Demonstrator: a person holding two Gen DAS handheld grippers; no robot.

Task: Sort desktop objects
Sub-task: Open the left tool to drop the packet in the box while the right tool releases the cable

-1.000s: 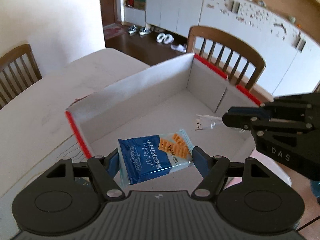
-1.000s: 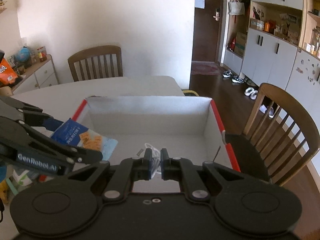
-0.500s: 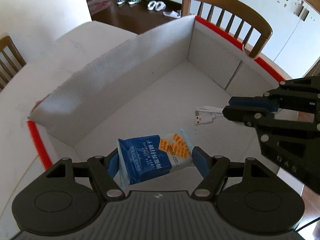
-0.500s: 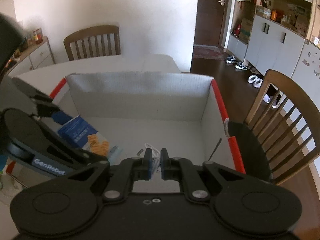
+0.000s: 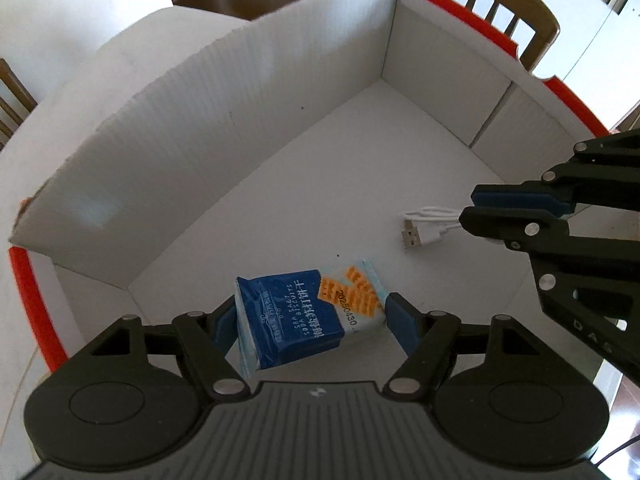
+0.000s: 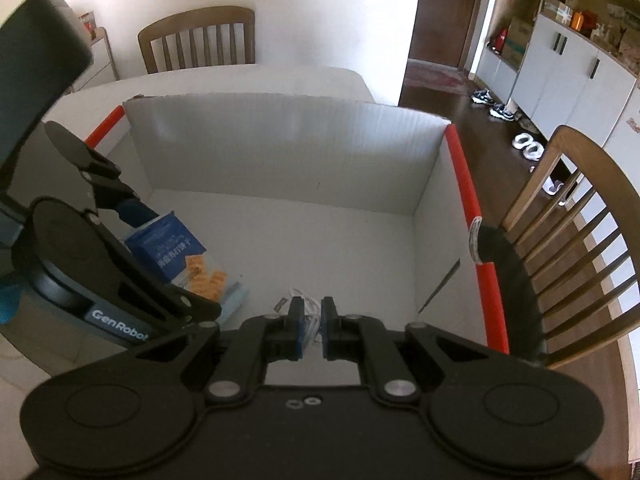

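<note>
We lower both into the box (image 5: 280,92): left gripper (image 5: 310,318) clamps the biscuit packet (image 5: 296,320), right gripper (image 6: 311,326) pinches the white cable (image 5: 428,220); release near the floor.

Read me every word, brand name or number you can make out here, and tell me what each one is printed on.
"SEA SALT SODA BISCUITS" on the biscuit packet
"20250430" on that packet's clear end
Chinese characters there too
"GenRobot" on the left gripper
"DAS" on the right gripper
Label on the box rim: unreadable
</note>
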